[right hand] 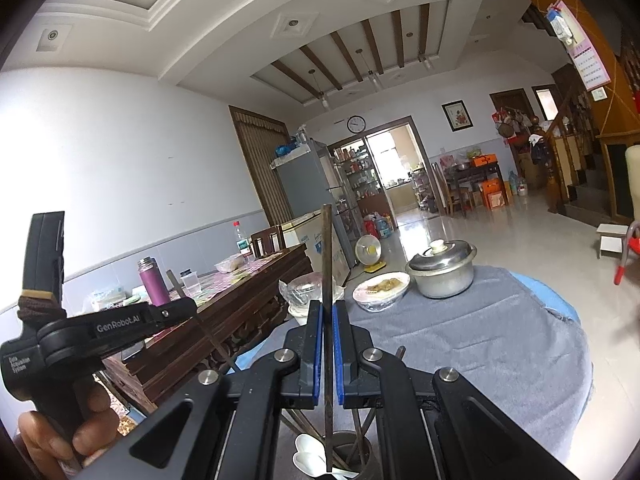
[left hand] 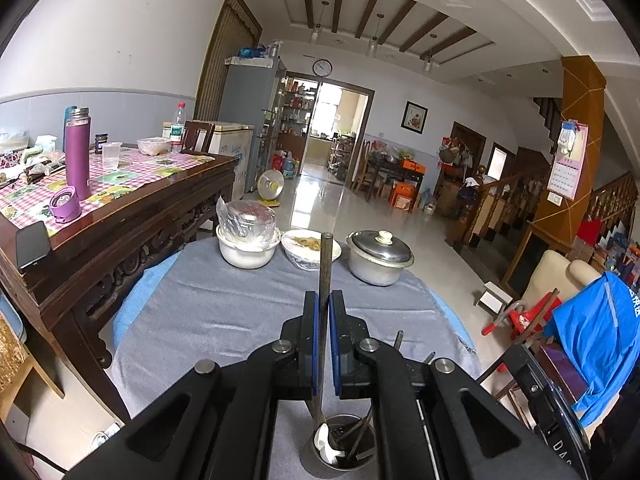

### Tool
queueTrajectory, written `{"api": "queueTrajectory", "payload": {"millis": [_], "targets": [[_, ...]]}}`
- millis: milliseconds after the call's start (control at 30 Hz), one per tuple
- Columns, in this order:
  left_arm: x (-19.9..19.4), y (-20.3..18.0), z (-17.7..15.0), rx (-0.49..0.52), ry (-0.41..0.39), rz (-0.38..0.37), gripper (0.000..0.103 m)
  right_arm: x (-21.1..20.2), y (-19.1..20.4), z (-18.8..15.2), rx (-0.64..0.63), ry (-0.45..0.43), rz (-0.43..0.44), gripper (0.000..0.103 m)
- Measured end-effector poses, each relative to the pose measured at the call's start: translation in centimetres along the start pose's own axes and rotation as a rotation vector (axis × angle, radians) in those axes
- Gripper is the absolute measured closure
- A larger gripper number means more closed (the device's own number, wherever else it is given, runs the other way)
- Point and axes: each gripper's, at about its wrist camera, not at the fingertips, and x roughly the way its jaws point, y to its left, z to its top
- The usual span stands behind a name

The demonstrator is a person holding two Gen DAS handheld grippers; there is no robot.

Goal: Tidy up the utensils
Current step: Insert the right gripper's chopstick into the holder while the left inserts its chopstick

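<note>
Left hand-held gripper [left hand: 324,300]: blue pads are pinching a dark chopstick [left hand: 325,264] partway along its length, jaws all but together on it. The stick is standing upright, its lower end already dipping into the metal utensil holder [left hand: 340,450], so a release should drop it straight in.

Utensil holder: sitting at 6 o'clock on the grey-cloth tabletop [left hand: 224,312], directly under the jaws. A white spoon [left hand: 326,446] and several dark sticks are already leaning inside it.

White bowl [left hand: 248,250]: standing at 11 o'clock from the holder, topped with a plastic-wrapped dish, well apart from the work.

Plate of food [left hand: 308,246]: resting at 12 o'clock on the far edge.

Lidded pot [left hand: 378,258]: sitting at 1 o'clock, clear of both tools.

Right hand-held gripper [right hand: 328,310]: clamped on a second dark stick [right hand: 327,256], held near vertical with its tip entering the same holder [right hand: 352,456] at 6 o'clock. The other tool is showing at 9 o'clock in this view.

Assessment: both sticks appear to be mid-insertion; opening the jaws looks like the remaining step. Crowding at the holder mouth is the likely risk.
</note>
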Motion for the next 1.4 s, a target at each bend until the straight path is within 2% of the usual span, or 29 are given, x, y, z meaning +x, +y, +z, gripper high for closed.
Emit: {"api": "queueTrajectory", "payload": {"millis": [667, 1400], "targets": [[-3.3, -1.5, 1.9, 0.019, -0.066, -0.047, 0.098, -0.3, 0.0, -0.2, -0.010, -0.018, -0.017, 0.097], [1.7, -2.3, -0.6, 0.027, 0.071, -0.064, 0.098, 1.9, -0.9, -1.7, -0.006, 0.037, -0.054, 0.097]]}}
